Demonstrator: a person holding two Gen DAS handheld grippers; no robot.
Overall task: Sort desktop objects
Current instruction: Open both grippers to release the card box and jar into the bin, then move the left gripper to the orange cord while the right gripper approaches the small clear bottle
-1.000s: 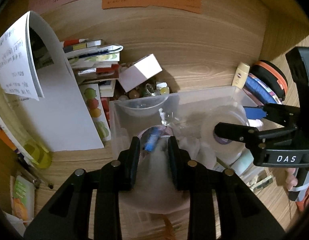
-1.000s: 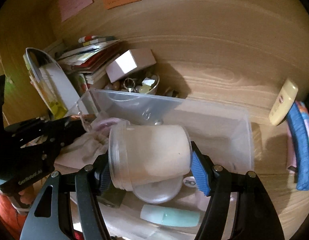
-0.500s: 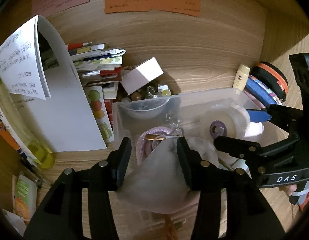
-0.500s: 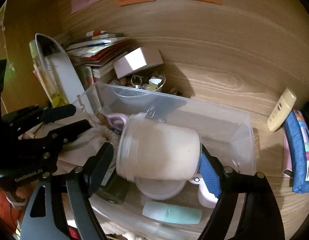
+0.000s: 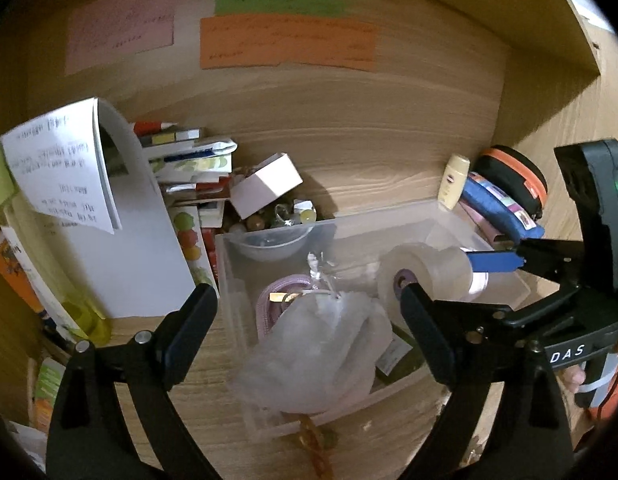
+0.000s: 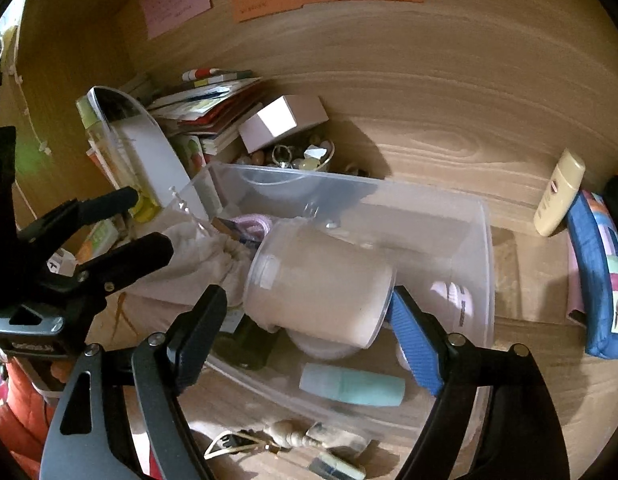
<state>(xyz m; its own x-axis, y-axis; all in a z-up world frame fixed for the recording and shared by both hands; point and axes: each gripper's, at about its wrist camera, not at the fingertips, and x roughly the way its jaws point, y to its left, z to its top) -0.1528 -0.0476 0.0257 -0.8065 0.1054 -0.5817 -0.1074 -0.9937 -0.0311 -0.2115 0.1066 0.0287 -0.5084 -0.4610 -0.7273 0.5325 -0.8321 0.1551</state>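
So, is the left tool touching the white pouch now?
Apart. The left wrist view shows the left tool opening, with clear gaps between both fingers and the pouch, which lies over the bin's near edge.

Wooden desk surface point(image 5: 389, 436) meeting a wood-grain back panel point(image 5: 349, 128) and a side panel point(image 5: 557, 92) on the right. Pink point(image 5: 121, 36), green point(image 5: 285, 3) and orange point(image 5: 287, 42) paper notes fixed to the back panel. Dim, warm lighting.
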